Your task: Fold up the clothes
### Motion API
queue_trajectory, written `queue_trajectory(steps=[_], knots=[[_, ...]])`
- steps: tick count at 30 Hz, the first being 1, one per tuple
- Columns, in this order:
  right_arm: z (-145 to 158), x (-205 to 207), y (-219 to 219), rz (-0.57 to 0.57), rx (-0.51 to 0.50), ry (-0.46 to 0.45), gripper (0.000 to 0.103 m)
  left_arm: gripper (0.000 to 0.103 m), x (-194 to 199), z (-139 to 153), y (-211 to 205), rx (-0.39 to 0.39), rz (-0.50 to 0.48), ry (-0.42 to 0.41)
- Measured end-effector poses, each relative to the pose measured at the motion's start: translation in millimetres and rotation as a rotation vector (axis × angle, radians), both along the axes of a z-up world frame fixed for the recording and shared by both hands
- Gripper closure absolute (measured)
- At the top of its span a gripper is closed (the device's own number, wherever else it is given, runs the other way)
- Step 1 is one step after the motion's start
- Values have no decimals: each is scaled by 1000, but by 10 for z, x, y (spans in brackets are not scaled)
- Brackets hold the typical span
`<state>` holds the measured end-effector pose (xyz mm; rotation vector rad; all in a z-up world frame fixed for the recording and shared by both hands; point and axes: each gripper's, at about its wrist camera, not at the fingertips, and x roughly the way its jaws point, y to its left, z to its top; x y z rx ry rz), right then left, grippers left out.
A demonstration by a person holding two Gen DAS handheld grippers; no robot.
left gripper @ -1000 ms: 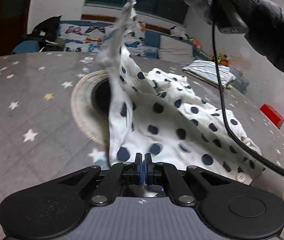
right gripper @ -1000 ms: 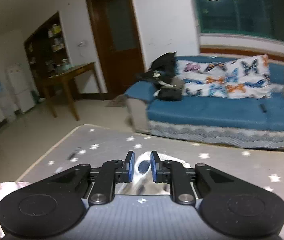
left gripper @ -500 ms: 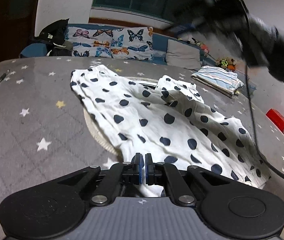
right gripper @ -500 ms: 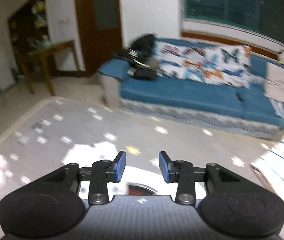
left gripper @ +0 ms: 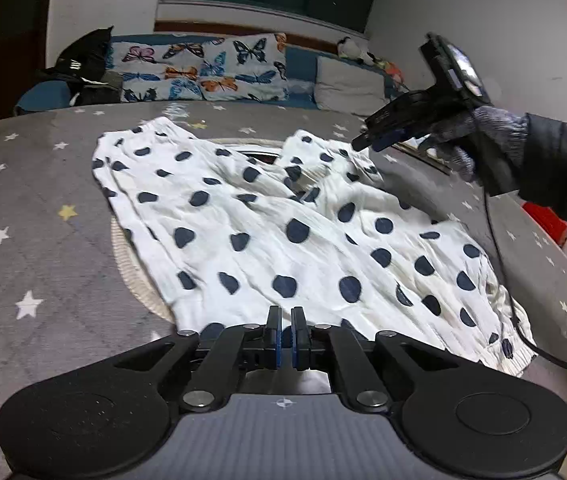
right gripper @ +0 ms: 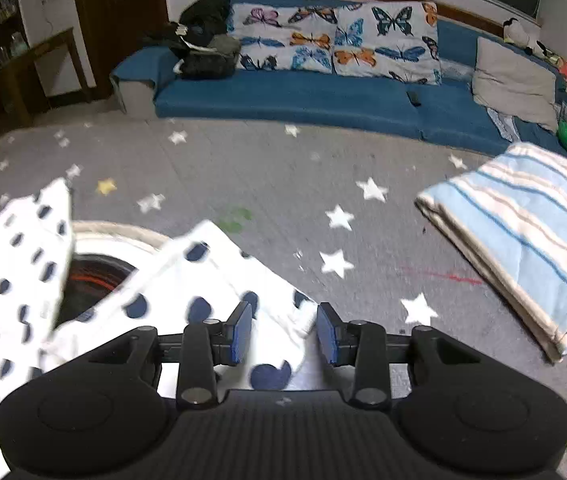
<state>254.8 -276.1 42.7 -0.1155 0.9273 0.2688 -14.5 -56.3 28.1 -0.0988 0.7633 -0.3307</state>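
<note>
While the polka-dot garment lies spread and rumpled on the starred table, the left gripper pinches its near hem, fingers narrow. The right gripper hovers wide open over the far corner, apparently mid-flattening; next comes gripping that corner to fold.

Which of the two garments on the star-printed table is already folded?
The blue-and-cream striped cloth: it lies as a neat layered rectangle at the table's far right. The white garment with dark polka dots lies spread out and wrinkled between both grippers.
</note>
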Motion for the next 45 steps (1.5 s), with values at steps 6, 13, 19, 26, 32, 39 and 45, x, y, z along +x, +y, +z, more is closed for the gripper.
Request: queue_trajectory(steps=[6, 13, 19, 26, 32, 39, 45], knots=[[-160, 75, -68, 30, 20, -6, 70, 95, 58, -72, -65, 14, -32, 26], [-21, 239, -19, 56, -92, -104, 96, 95, 67, -104, -91, 32, -55, 30], [130, 525, -76, -16, -226, -217, 94, 94, 71, -103, -93, 40, -69, 27], [318, 444, -283, -13, -168, -186, 78, 85, 82, -76, -106, 55, -62, 22], [504, -27, -360, 76, -155, -162, 69, 73, -64, 19, -166, 65, -77, -11], [495, -865, -345, 188, -116, -117, 66, 64, -368, 88, -217, 71, -93, -17], [376, -1685, -345, 303, -76, -74, 58, 61, -644, 136, -245, 83, -104, -15]])
